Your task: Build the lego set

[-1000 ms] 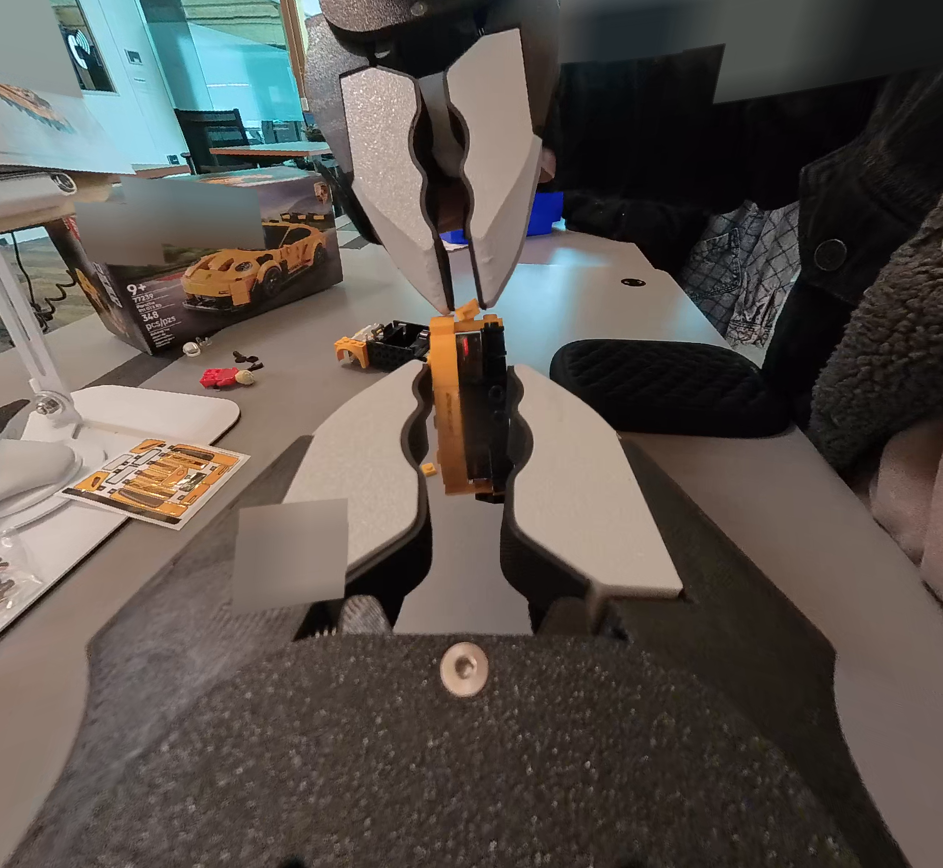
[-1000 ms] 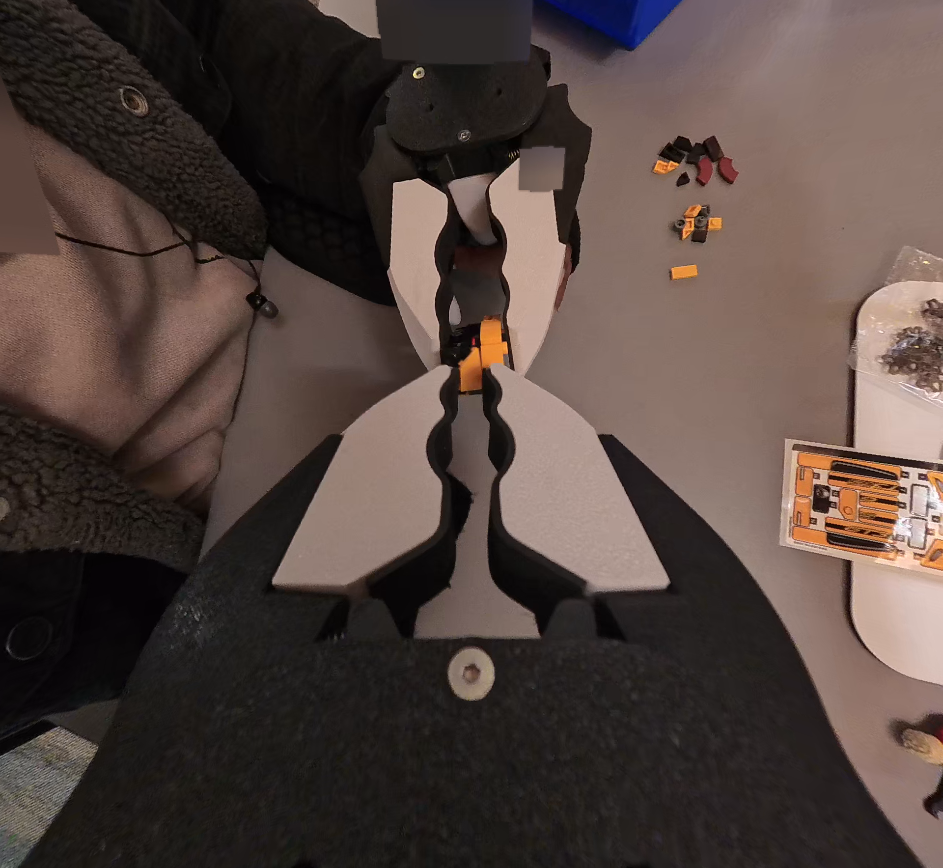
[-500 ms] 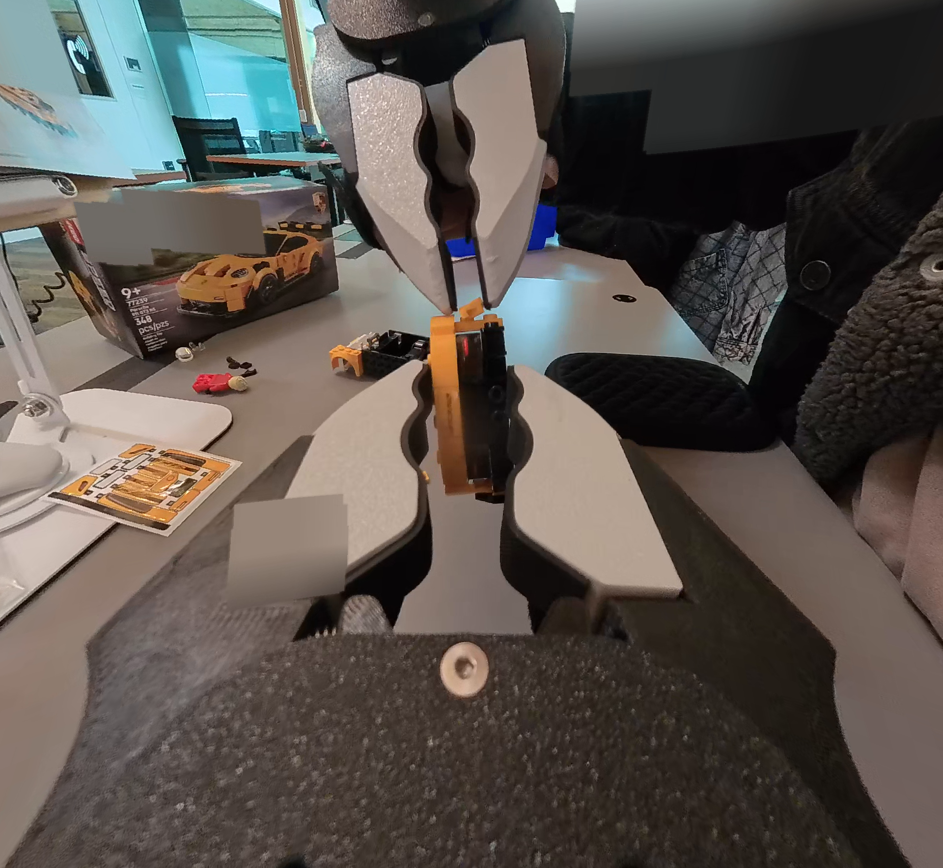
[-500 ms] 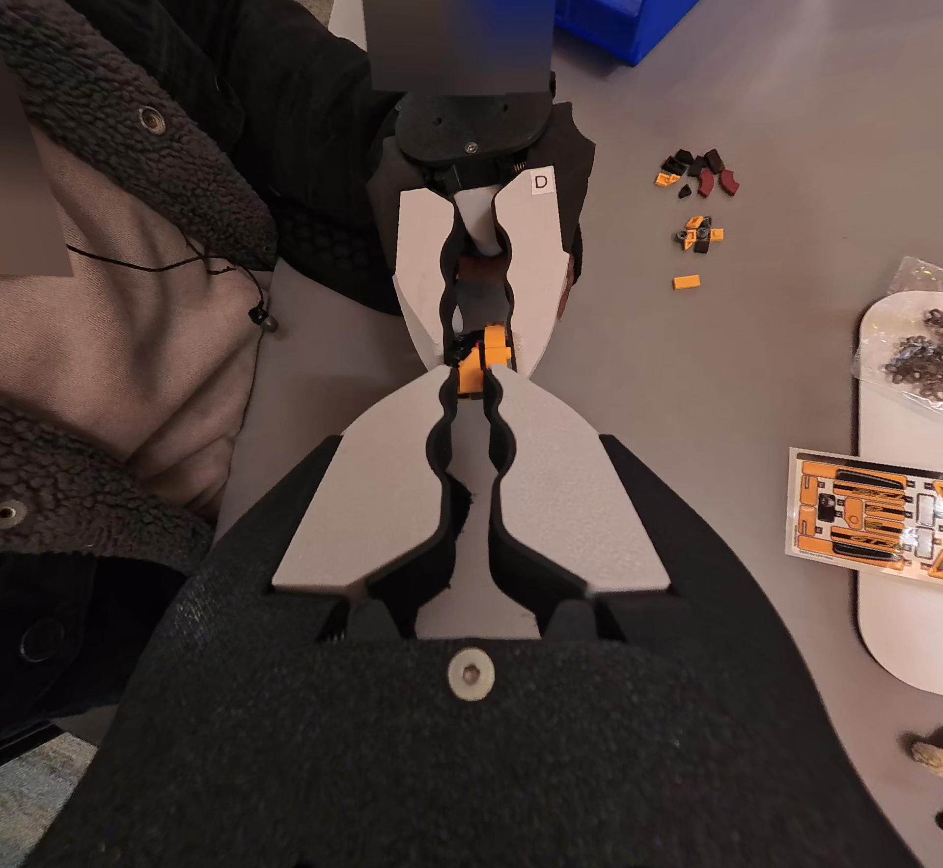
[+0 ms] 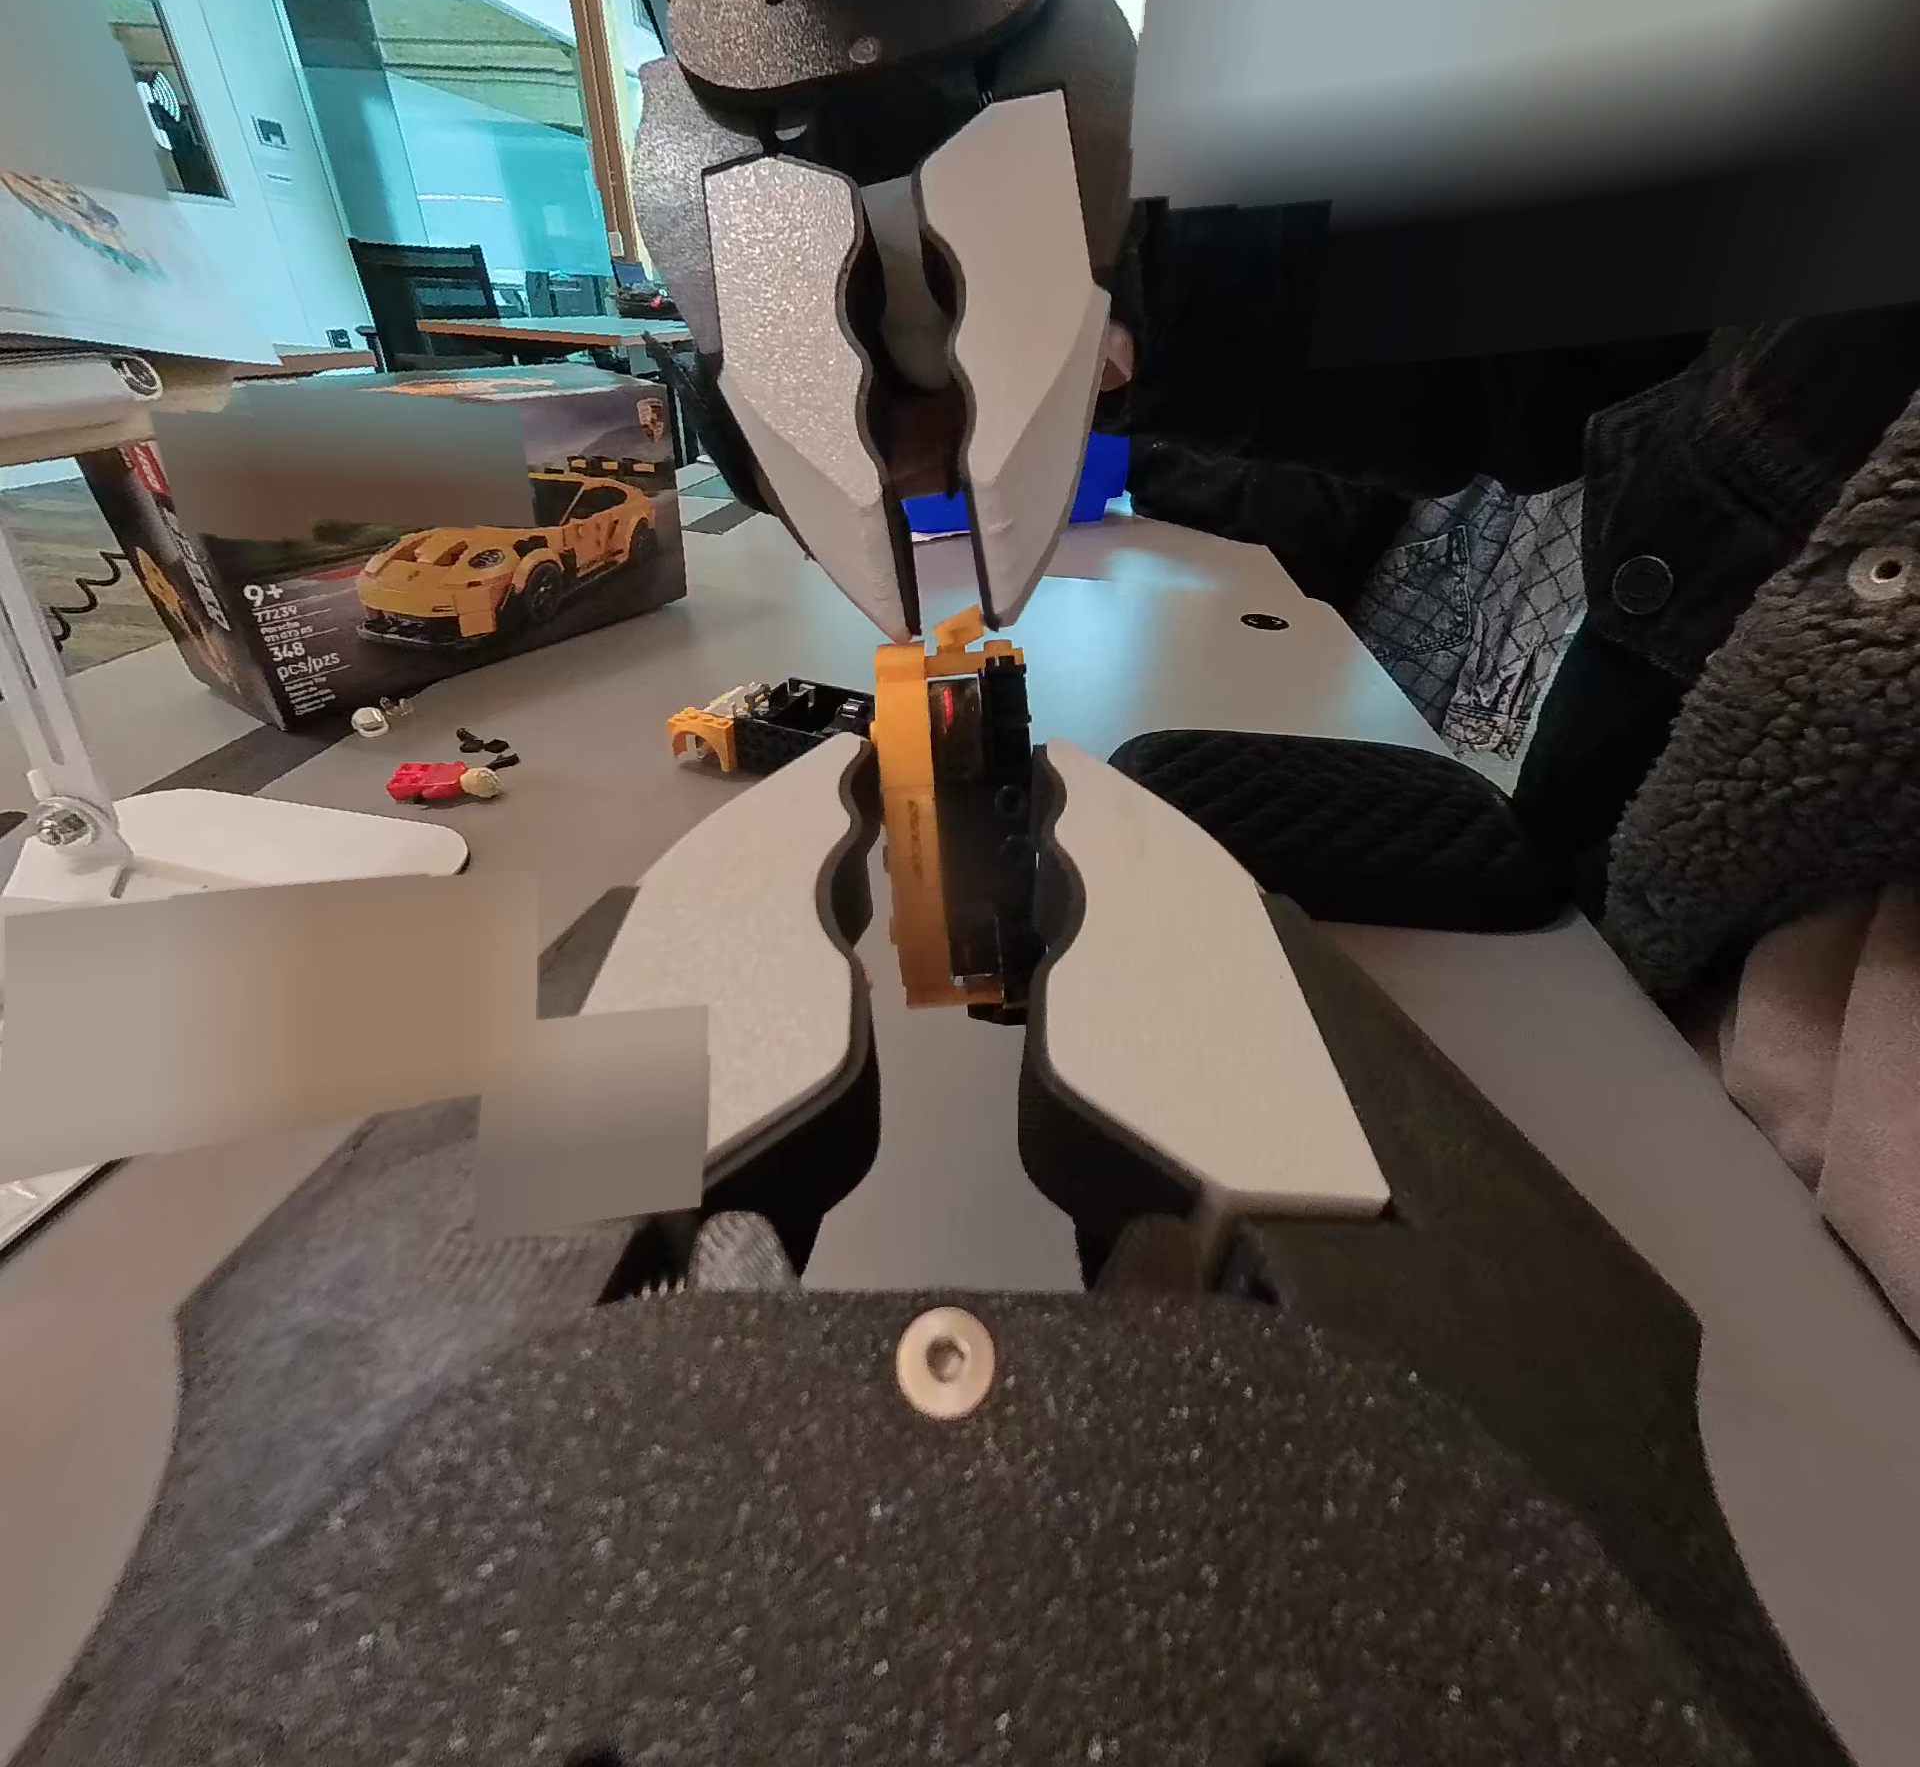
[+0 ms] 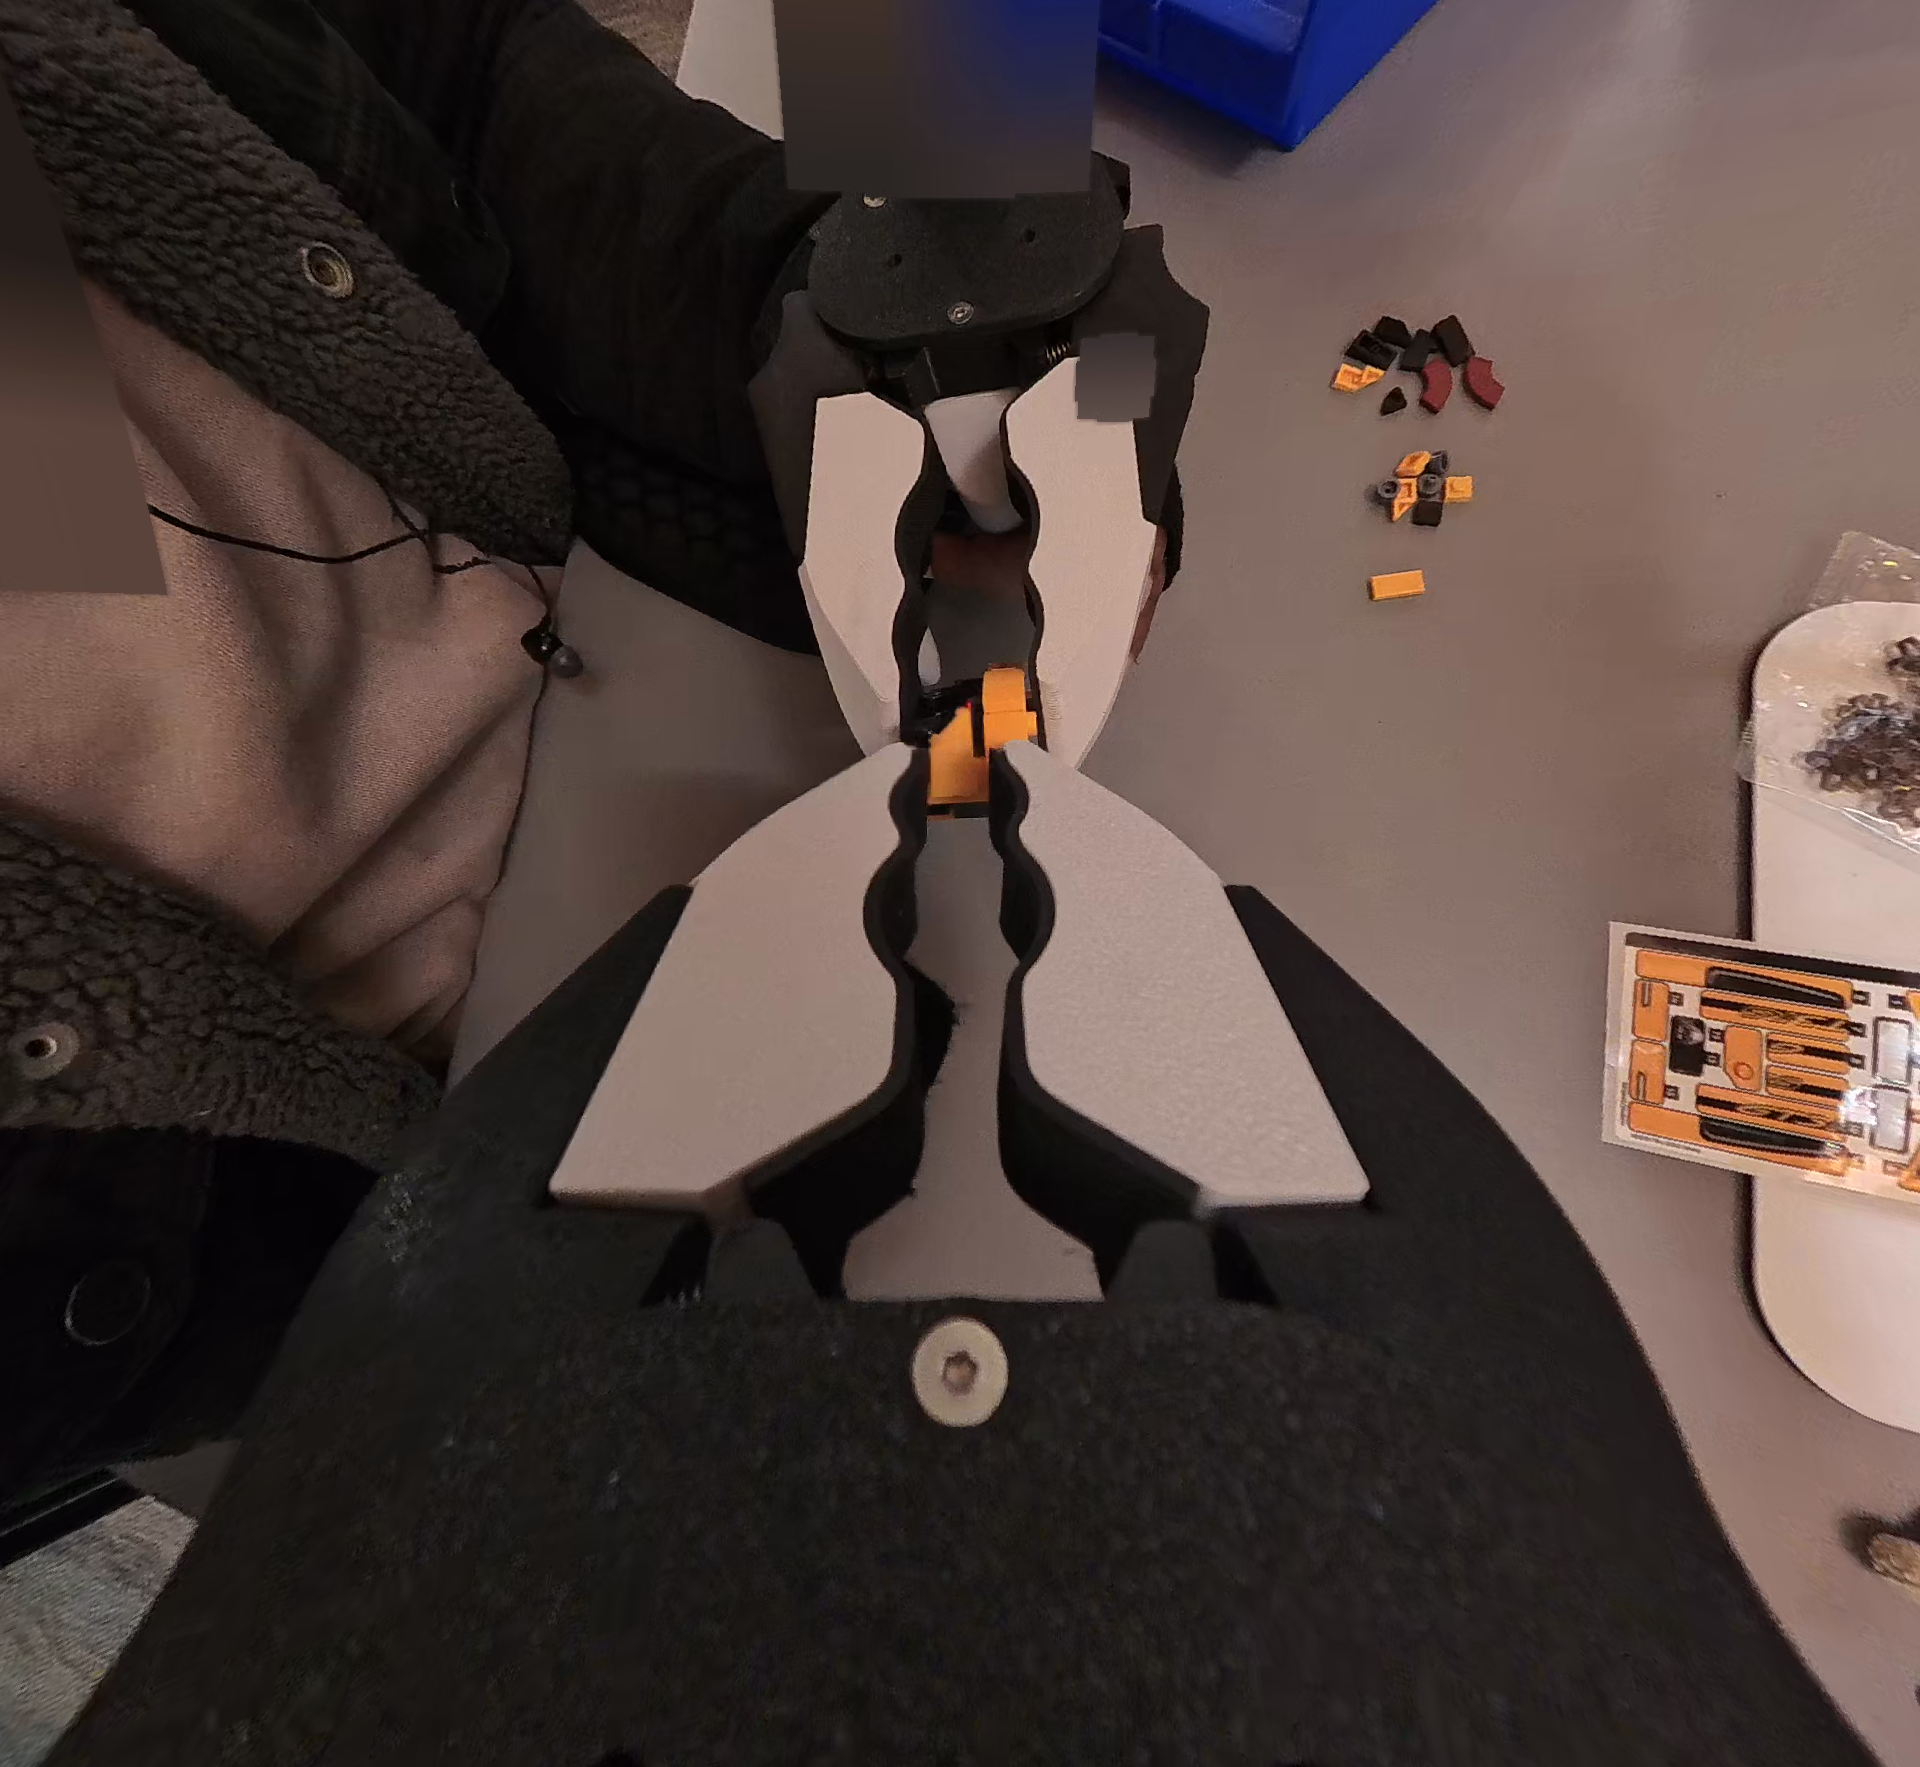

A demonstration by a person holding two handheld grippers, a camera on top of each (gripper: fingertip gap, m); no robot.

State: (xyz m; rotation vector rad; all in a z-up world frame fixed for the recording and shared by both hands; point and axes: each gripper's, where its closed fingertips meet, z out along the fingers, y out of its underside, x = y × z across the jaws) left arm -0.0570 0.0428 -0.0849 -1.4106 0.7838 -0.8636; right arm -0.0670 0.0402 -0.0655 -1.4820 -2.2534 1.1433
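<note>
- Orange-and-black lego sub-assembly (image 5: 951, 844) sits on edge between the fingers of my left tool (image 5: 951, 870), which is closed on it and holds it up above the grey worktop (image 5: 1195, 595); the grip is on its flat faces, so a twist could let it pivot or slide.
- My right tool (image 5: 948, 621) comes down from above, its fingers nearly together, pinching a small orange piece (image 5: 958, 626) at the very tips, right at the top edge of the sub-assembly. In the right wrist view the same piece (image 6: 961, 767) shows between the tips of that tool (image 6: 956, 761). I cannot tell whether its studs are seated yet.
- Such a shallow tip grip worries me: if I press at a slant, the piece may flip out and drop to the worktop or into my lap.
- Pushing hard downward could drive the sub-assembly through my left tool's grip, or pop off bricks already joined.
- If I let go before the piece clicks home, it will likely fall away.
- Loose parts lie on the worktop: a part-built chassis (image 5: 774, 720), a red minifigure (image 5: 442, 780), small piles of dark and orange bits (image 6: 1418, 361), a sticker sheet (image 6: 1766, 1057). A dropped piece could get lost among them.
- The set's box (image 5: 436, 554) and a blue bin (image 6: 1278, 3) stand well apart, out of harm.
</note>
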